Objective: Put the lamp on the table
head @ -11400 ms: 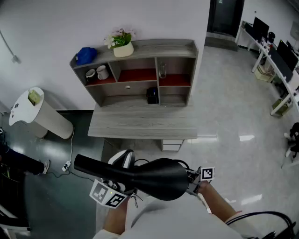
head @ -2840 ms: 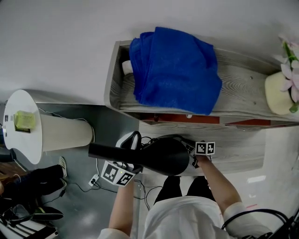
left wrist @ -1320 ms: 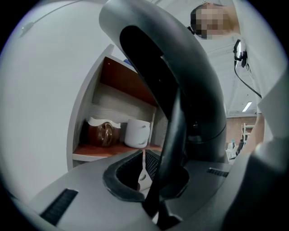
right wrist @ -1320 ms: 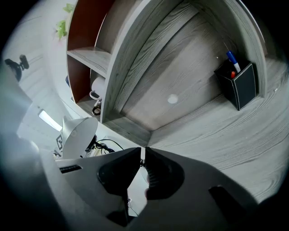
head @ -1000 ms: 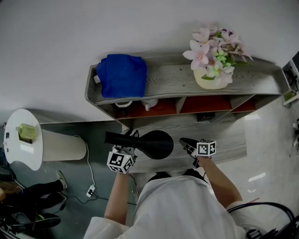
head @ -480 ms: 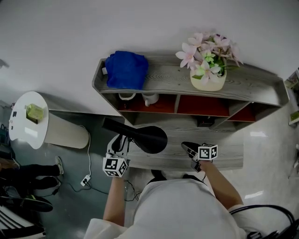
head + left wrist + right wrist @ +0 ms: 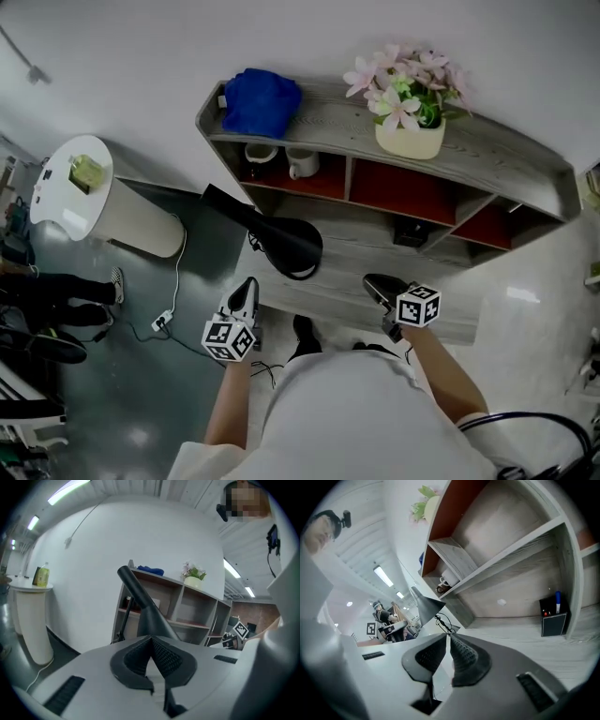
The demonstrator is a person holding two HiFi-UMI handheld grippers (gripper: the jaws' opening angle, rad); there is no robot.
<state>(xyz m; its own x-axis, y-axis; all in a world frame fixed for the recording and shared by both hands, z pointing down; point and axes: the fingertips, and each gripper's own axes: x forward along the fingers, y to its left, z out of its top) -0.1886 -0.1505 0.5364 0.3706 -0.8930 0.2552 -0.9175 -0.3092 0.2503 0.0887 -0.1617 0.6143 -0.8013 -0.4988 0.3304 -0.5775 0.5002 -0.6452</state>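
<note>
**Lamp set down on the desk, both tongs off it**

We judge the task as good as done. The black lamp stands at the left end of the grey wooden table, with its wide shade over the tabletop and its long arm slanting up and out past the table's left edge. We cannot see its base, which the shade hides, so we cannot confirm how squarely it sits. Its cable trails on the tabletop beside it.

Neither tool touches the lamp. The left gripper hangs near the table's front left corner, apart from the shade. Its jaws have just been closing and now meet, with nothing between them. The right gripper hovers over the table's front edge, well to the right of the lamp. Its jaws are drawn in until the tips all but touch, and they are empty too. What is left, in our view, is only to draw the hands away.

Around this, a plain white wall rises behind and a dark glossy floor spreads to the left. A shelf unit with red-backed compartments stands on the rear of the table. To the left stands a white round stand with a small bottle on top. On the shelf unit's top lie a blue cloth and a pot of pink flowers. Two mugs sit in the left compartment, just behind the lamp. A small black box sits under the middle shelf.
</note>
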